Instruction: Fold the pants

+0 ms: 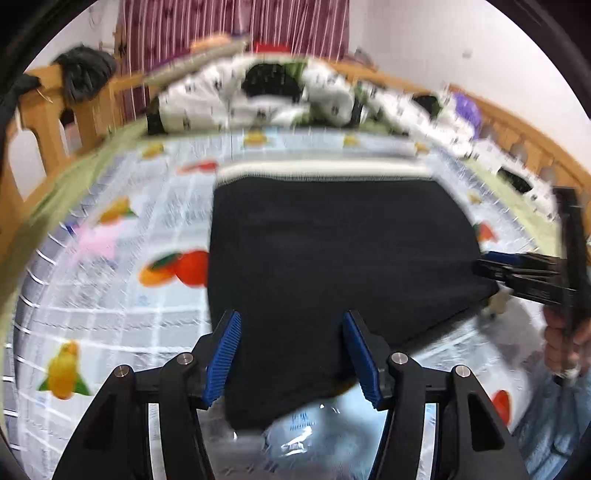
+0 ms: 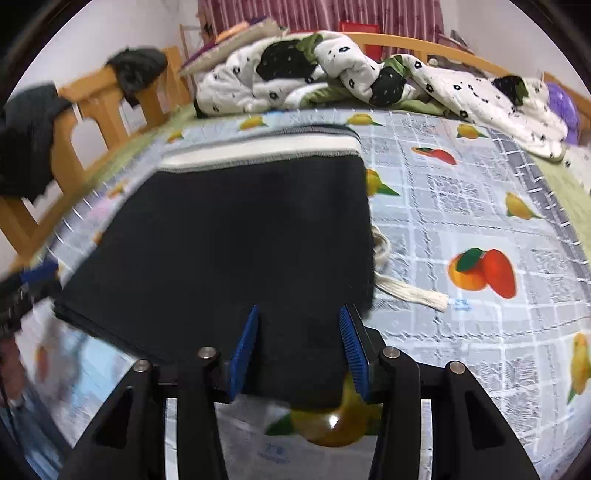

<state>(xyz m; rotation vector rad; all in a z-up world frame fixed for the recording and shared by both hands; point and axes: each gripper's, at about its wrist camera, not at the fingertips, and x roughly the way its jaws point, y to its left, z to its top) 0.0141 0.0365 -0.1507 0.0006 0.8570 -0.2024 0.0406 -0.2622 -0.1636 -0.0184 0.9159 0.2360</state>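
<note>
Black pants (image 1: 332,258) lie folded into a flat rectangle on the fruit-print bed sheet (image 1: 110,295), with a white waistband at the far edge. They also fill the middle of the right wrist view (image 2: 240,240), where a white drawstring (image 2: 413,293) sticks out at the right side. My left gripper (image 1: 291,350) is open, its blue pads (image 1: 223,354) on either side of the near left corner of the pants. My right gripper (image 2: 299,343) is open over the near right corner. The right gripper also shows in the left wrist view (image 1: 491,266) at the pants' right edge.
A rumpled white quilt with black flowers (image 2: 351,74) lies at the head of the bed. A wooden bed rail (image 2: 92,110) with dark clothes (image 2: 29,140) hung on it runs along the left. A striped curtain (image 1: 221,29) hangs behind. The sheet (image 2: 480,221) lies flat to the right.
</note>
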